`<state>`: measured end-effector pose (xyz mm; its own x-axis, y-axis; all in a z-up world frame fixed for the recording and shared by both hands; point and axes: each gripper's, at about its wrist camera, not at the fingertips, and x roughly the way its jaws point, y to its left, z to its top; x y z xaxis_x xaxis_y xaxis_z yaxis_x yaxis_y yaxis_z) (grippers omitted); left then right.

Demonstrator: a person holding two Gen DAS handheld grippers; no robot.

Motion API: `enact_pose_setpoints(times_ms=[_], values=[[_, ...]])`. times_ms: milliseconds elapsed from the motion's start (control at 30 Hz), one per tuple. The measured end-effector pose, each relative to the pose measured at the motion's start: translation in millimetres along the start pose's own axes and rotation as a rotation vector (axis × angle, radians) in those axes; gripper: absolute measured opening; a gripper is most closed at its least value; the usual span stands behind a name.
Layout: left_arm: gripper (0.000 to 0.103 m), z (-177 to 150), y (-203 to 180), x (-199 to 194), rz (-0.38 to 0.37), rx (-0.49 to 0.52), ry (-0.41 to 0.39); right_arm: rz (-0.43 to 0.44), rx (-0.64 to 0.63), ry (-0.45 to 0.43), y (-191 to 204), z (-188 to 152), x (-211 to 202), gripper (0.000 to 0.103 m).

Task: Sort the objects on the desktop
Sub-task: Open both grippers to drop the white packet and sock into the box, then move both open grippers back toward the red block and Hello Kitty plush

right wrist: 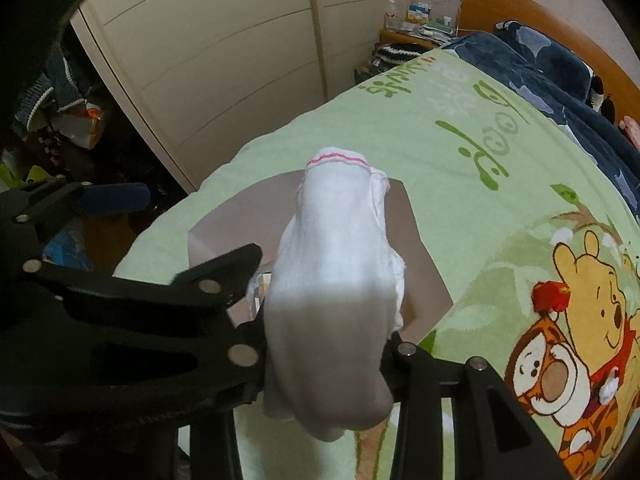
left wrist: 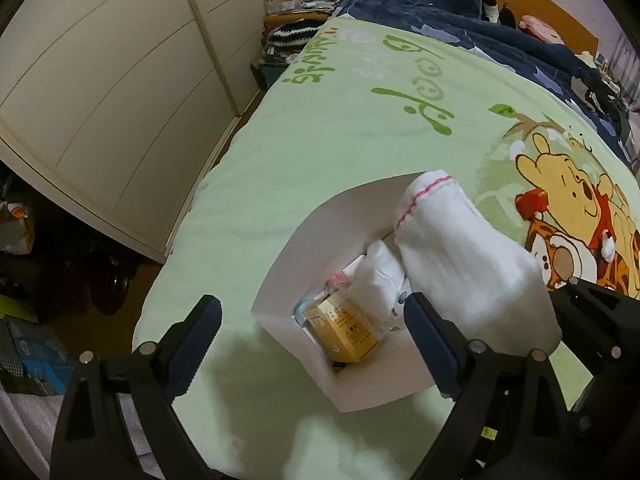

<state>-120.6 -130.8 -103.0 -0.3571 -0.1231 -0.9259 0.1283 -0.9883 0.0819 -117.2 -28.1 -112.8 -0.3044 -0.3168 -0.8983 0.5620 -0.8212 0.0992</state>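
A white open box [left wrist: 280,280] lies on the green blanket. In it are a yellow carton [left wrist: 348,332] and white cloth [left wrist: 378,280]. My right gripper [right wrist: 324,344] is shut on a white sock with a pink hem [right wrist: 332,280] and holds it over the box [right wrist: 416,248]; the sock also shows in the left wrist view [left wrist: 460,260]. My left gripper [left wrist: 312,344] is open, its fingers on either side of the box's near left corner. Its left finger [right wrist: 112,198] shows in the right wrist view.
The green Winnie the Pooh blanket [left wrist: 320,140] covers the bed. A dark blue quilt [left wrist: 460,12] lies at the head end. A cream wardrobe [left wrist: 100,80] stands left of the bed, with a cluttered nightstand [left wrist: 296,0] beyond and clutter on the floor [left wrist: 24,240].
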Motion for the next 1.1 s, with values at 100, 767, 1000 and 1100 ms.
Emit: enact_pose_setpoints(times_ms=[100,767,1000,1100], values=[[0.094,-1,3,-4,0.001,-0.009,-0.005,0.002,0.012,0.002,-1,0,-1,0.039],[0.094,-7,37,-26,0.012,-0.102,-0.038,0.028,0.024,-0.013,3,8,-5,0.087],[0.094,-8,39,-30,0.005,-0.105,-0.046,0.055,0.039,-0.072,-1,9,-20,0.095],[0.094,-8,34,-35,-0.001,-0.099,-0.053,0.049,0.045,-0.089,-3,9,-26,0.095]])
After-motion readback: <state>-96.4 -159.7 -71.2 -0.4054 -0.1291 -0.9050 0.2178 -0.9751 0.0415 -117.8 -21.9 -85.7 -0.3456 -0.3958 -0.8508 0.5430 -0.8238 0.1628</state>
